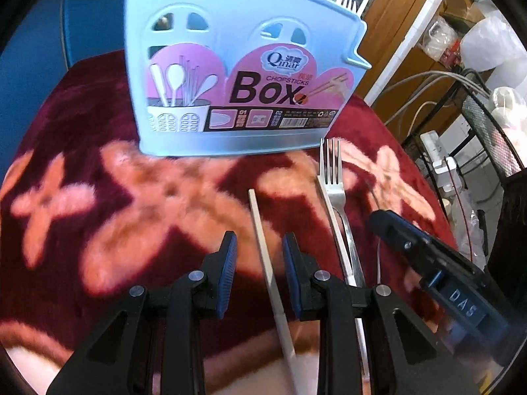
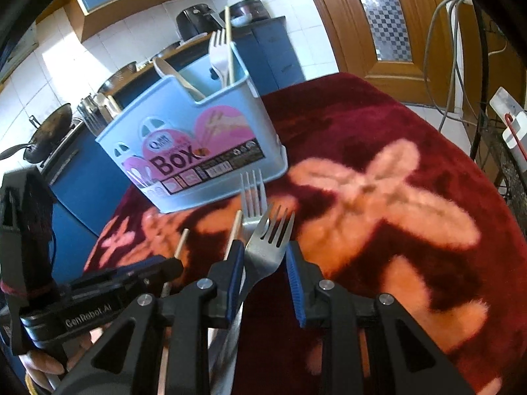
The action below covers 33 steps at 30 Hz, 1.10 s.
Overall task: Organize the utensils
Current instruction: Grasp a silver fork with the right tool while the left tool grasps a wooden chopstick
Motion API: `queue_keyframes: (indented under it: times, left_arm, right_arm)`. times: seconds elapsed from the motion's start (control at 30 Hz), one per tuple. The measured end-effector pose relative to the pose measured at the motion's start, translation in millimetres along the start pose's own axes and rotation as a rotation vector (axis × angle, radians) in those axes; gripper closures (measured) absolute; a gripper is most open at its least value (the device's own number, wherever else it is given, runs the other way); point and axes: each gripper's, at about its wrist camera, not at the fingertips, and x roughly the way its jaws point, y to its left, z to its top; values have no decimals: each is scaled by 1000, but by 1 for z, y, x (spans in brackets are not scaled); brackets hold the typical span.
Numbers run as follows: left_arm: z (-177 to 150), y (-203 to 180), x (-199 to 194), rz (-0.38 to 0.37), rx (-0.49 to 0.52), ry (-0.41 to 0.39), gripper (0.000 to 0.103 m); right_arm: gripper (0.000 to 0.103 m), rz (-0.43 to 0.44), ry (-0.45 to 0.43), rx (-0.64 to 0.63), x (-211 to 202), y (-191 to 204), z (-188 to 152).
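Observation:
A light blue chopsticks box [image 1: 243, 65] stands upright on a red flowered cloth; it also shows in the right wrist view [image 2: 194, 151], holding a white fork, a wooden spoon and a chopstick. My left gripper [image 1: 260, 247] is open above a pale chopstick [image 1: 266, 263] that lies between its fingers. A metal fork [image 1: 334, 181] lies to its right. My right gripper [image 2: 265, 260] is open, with a metal fork [image 2: 268, 243] between its fingers. A second fork [image 2: 253, 197] and two chopsticks [image 2: 234, 233] lie on the cloth there.
The red cloth [image 2: 395, 171] covers a table whose far and right edges drop off. Cables and a metal rack [image 1: 477, 125] stand to the right. A kitchen counter with pans [image 2: 49, 131] is behind the box. A wooden door [image 2: 378, 16] is at the back.

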Motion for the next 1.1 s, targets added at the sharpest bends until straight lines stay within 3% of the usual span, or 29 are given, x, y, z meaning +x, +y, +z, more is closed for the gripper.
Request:
queue_keyframes:
  times: [0.07, 0.17, 0.3, 0.4, 0.57, 0.73, 0.77, 0.93, 1.1]
  left_arm:
    - [4, -1, 4, 13, 6, 8, 88]
    - [7, 0, 7, 5, 10, 12, 98]
    - [7, 4, 3, -38, -11, -4, 99]
    - [6, 10, -5, -65, -33, -42, 99]
    - [6, 18, -22, -62, -42, -103, 100]
    - [7, 24, -32, -81, -56, -130, 100]
    - [7, 25, -34, -82, -58, -136, 100]
    - [8, 28, -43, -88, -64, -161, 101]
    - [8, 28, -53, -95, -63, -185, 101]
  right_arm:
    - [74, -1, 11, 11, 2, -4, -1]
    - [74, 16, 22, 27, 3, -9, 0]
    - [73, 57, 48, 45, 5, -14, 4]
    - [66, 115, 74, 80, 6, -21, 8]
    - [66, 102, 124, 50, 12, -14, 14]
    - [64, 191, 168, 141, 20, -26, 22]
    - [65, 202, 172, 153, 21, -29, 24]
    - [93, 214, 184, 152, 25, -33, 25]
    - [96, 227, 168, 115, 17, -24, 25]
